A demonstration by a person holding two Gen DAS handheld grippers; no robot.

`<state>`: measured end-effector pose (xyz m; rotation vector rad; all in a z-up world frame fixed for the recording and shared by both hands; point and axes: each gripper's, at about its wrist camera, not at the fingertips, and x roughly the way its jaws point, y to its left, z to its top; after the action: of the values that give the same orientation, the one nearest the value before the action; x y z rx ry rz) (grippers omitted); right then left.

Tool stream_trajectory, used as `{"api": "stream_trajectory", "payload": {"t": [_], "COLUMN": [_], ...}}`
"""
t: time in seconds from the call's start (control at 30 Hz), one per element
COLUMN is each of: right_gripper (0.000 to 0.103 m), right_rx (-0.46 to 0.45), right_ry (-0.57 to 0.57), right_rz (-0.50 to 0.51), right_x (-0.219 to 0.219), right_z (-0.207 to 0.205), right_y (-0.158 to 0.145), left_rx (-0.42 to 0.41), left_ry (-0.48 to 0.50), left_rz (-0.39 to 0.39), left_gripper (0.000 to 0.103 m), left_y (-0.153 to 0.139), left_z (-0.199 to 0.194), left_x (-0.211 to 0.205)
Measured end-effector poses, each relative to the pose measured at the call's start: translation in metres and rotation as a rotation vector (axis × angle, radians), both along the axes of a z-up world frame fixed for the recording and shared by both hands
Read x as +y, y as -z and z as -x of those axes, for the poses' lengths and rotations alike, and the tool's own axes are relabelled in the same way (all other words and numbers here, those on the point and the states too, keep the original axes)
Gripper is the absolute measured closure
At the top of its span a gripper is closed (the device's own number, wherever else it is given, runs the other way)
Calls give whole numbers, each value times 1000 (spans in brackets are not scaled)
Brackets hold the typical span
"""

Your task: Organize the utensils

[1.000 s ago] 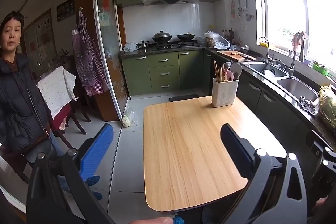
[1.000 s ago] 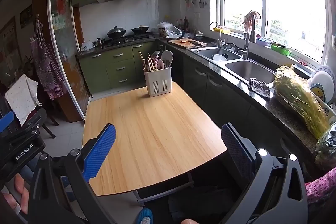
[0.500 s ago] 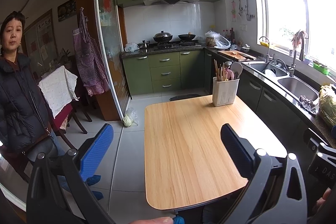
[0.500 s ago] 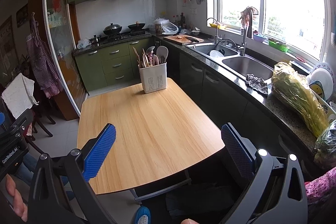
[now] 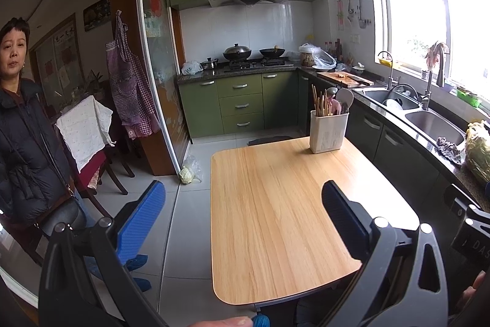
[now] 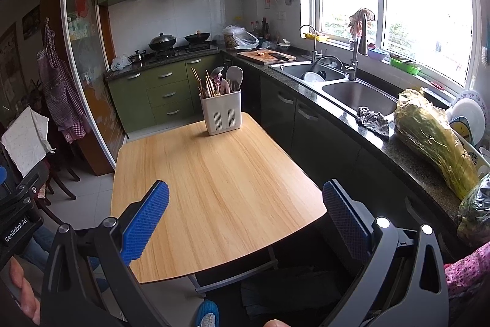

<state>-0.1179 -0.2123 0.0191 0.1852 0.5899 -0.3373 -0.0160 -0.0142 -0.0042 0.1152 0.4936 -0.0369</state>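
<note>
Both claws — left claw (image 5: 243,219) and right claw (image 6: 245,218) — gape wide, holding nothing, above the desk's (image 6: 220,173) near edge; utensil holder (image 6: 221,115) stands far.

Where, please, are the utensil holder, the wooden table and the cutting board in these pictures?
utensil holder (image 6: 224,116): right wrist view, its slotted front wall.
wooden table (image 6: 220,183): right wrist view, bare middle of the top.
cutting board (image 6: 260,57): right wrist view, its bare wooden surface.

table (image 6: 220,189): smooth wood | holder (image 6: 221,115): matt white plastic | sink (image 6: 361,95): steel
</note>
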Motion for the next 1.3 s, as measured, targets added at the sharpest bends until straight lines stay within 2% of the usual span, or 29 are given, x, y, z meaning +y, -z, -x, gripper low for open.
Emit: {"api": "stream_trajectory", "payload": {"t": [1.3], "right_gripper": [4], "right_rx": [2], "right_ry": [12], "right_rz": [0], "right_x": [-2], "right_z": [2], "right_y": [-1], "left_rx": [-3], "left_ry": [-9], "left_rz": [-4], "left_gripper": [6], "left_y": [4], "left_z": [1], "left_x": [0]}}
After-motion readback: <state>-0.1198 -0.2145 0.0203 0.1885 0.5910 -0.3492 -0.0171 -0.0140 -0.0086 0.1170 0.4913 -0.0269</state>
